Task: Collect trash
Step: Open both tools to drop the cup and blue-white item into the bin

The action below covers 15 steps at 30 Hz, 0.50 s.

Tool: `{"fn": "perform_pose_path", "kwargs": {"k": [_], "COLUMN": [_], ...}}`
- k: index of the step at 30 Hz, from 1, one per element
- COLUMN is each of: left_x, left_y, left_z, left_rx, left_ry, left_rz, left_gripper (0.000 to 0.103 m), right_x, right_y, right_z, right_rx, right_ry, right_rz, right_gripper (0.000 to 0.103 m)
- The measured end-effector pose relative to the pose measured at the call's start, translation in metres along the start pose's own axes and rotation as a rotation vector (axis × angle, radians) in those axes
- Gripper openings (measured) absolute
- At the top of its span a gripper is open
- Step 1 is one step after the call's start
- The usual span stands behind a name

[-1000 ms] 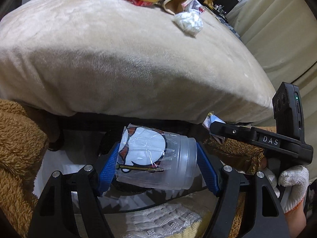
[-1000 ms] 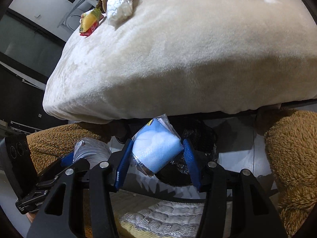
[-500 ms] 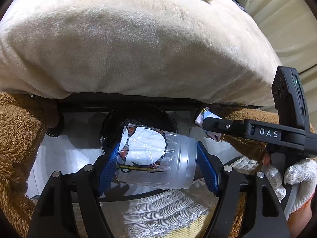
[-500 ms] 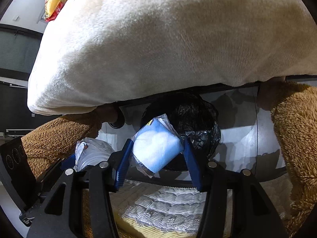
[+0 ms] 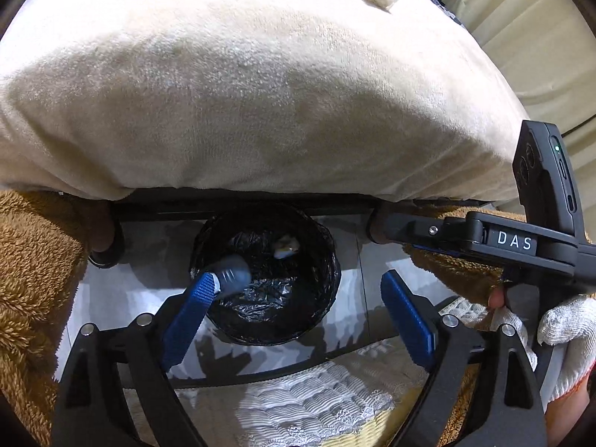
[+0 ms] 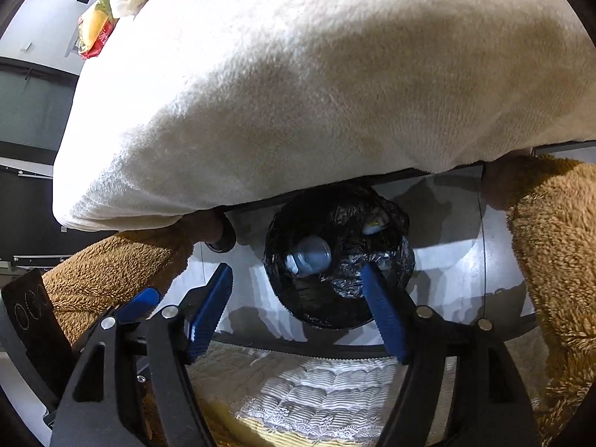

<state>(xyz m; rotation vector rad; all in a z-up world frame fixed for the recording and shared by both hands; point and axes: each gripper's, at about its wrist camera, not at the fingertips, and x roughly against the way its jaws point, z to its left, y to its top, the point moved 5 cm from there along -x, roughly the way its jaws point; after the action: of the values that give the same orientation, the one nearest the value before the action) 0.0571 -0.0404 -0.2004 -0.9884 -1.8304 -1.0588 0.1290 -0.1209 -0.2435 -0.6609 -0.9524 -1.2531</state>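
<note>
Bedside floor scene
A cream blanket (image 5: 260,85) drapes the bed beyond the gripper; a quilted white mat (image 6: 335,391) lies beneath it.

Both tongs, left (image 5: 298,298) and right (image 6: 298,298), have just opened; the plastic cup (image 6: 311,256) and wrapper (image 6: 374,223) now lie in the bin (image 6: 395,279).
</note>
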Motion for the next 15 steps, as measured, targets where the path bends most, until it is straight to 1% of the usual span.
{"fn": "perform_pose_path", "kwargs": {"k": [7,10,12,15], "left_x": [0.010,0.020,0.027,0.041], "left_y": [0.003,0.004,0.006,0.008], "left_z": [0.005,0.006,0.006,0.006], "left_rx": [0.011,0.013,0.012,0.002], "left_ry": [-0.013,-0.018,-0.021,-0.029], "left_rz": [-0.050,-0.089,-0.116,-0.172], "left_gripper": [0.088,0.088,0.088,0.088], "right_x": [0.010,0.016,0.024,0.042], "right_y": [0.001,0.001,0.001,0.002], "right_z": [0.005,0.008,0.011,0.020], "right_rx": [0.046,0.059,0.078,0.130], "right_ry": [0.001,0.034,0.035,0.038], "right_rz": [-0.059,-0.073,-0.112,-0.205], "right_gripper": [0.072,0.072,0.072,0.072]}}
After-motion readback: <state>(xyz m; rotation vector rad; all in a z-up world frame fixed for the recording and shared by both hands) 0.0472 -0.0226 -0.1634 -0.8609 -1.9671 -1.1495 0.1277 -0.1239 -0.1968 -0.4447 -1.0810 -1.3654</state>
